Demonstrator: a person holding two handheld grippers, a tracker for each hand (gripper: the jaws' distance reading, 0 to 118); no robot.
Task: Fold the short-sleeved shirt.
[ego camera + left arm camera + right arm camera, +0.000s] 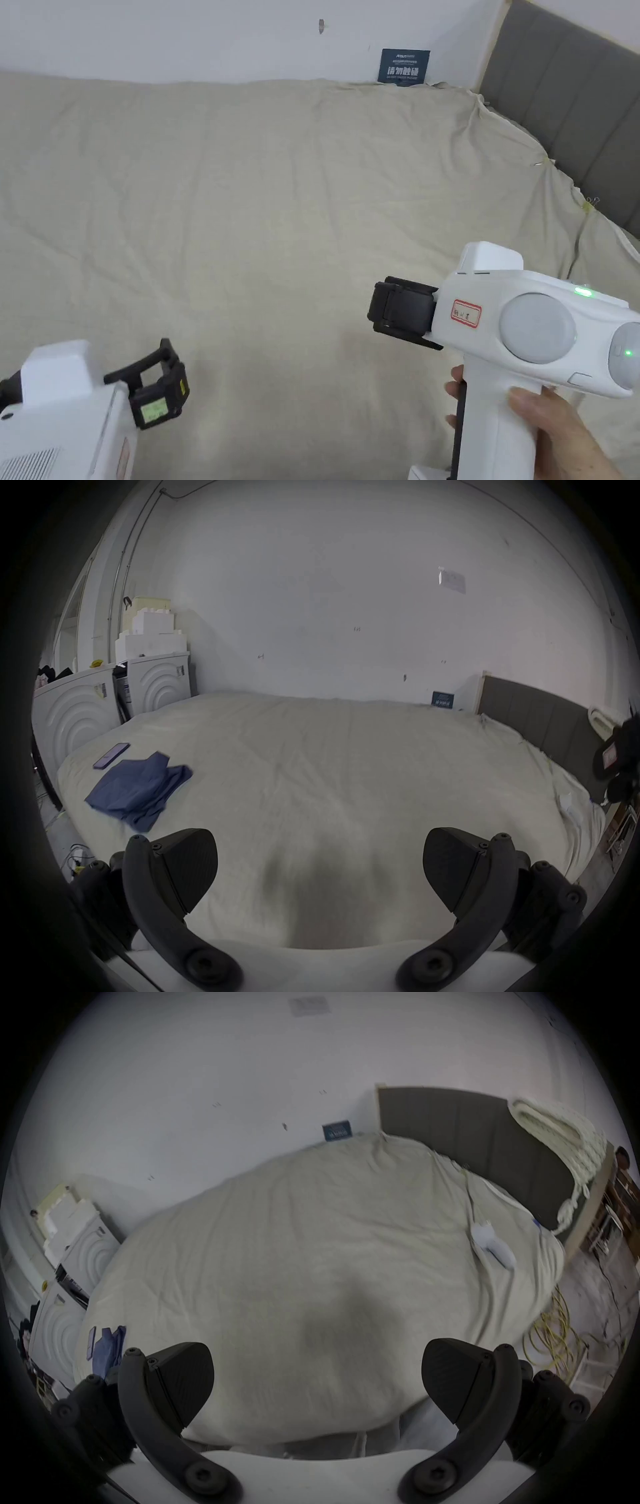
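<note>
Even, soft daylight; claw views dimmer, fisheye-warped, dark-vignetted, slightly blurred at edges.

We see blue sign (404, 66) on wall, red-bordered label (466, 313) on right gripper (400, 310); neither legible.

Beige-sheeted bed (262, 206), grey padded headboard (562, 106), white wall (187, 37), white cabinets (79, 715)
</note>
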